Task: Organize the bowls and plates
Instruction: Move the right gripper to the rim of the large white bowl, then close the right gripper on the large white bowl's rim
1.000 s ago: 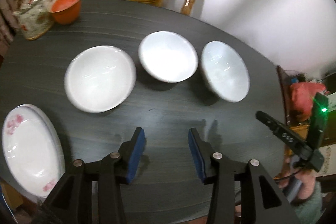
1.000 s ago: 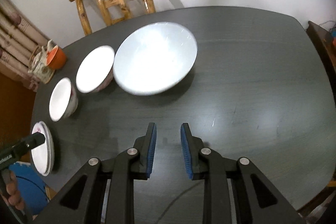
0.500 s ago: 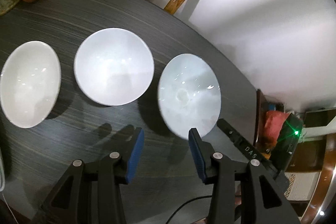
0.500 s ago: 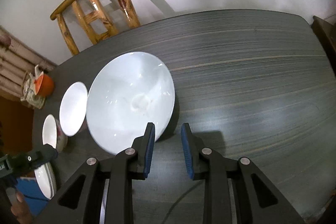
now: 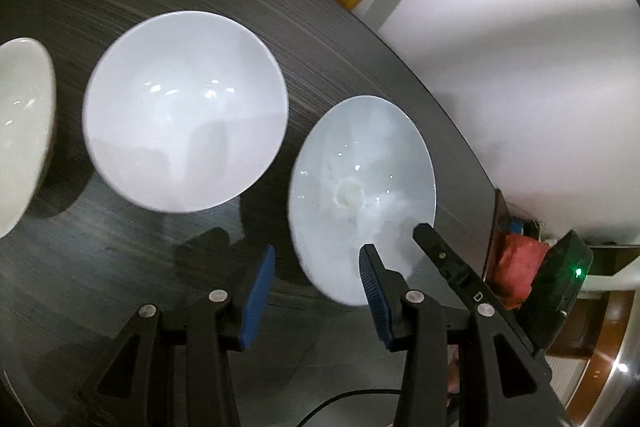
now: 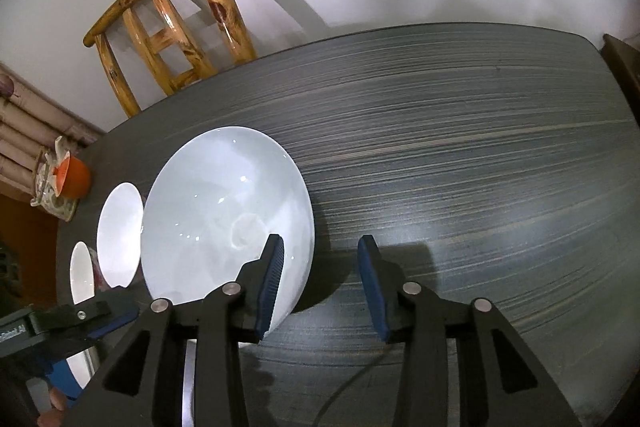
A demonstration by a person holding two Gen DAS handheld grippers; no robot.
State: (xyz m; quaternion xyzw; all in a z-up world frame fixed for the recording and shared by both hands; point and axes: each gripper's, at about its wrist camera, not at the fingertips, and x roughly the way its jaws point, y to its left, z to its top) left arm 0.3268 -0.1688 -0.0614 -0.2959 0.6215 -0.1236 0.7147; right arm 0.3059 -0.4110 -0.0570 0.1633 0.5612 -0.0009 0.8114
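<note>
Three white bowls stand in a row on the dark table. In the left wrist view the rightmost, pale blue-white bowl sits beside the middle bowl, with the third bowl at the left edge. My left gripper is open, its right finger over that bowl's near rim. In the right wrist view the same bowl is at centre left; my right gripper is open and straddles its right rim, left finger inside the bowl. The middle bowl and third bowl lie beyond.
A wooden chair stands behind the table against the white wall. An orange cup and a teapot sit at the table's far left. A plate edge shows at bottom left. The table's right half stretches bare.
Both grippers moved in on the rightmost bowl. The right gripper opened wider and now straddles its rim; the left gripper shifted right and closer.
</note>
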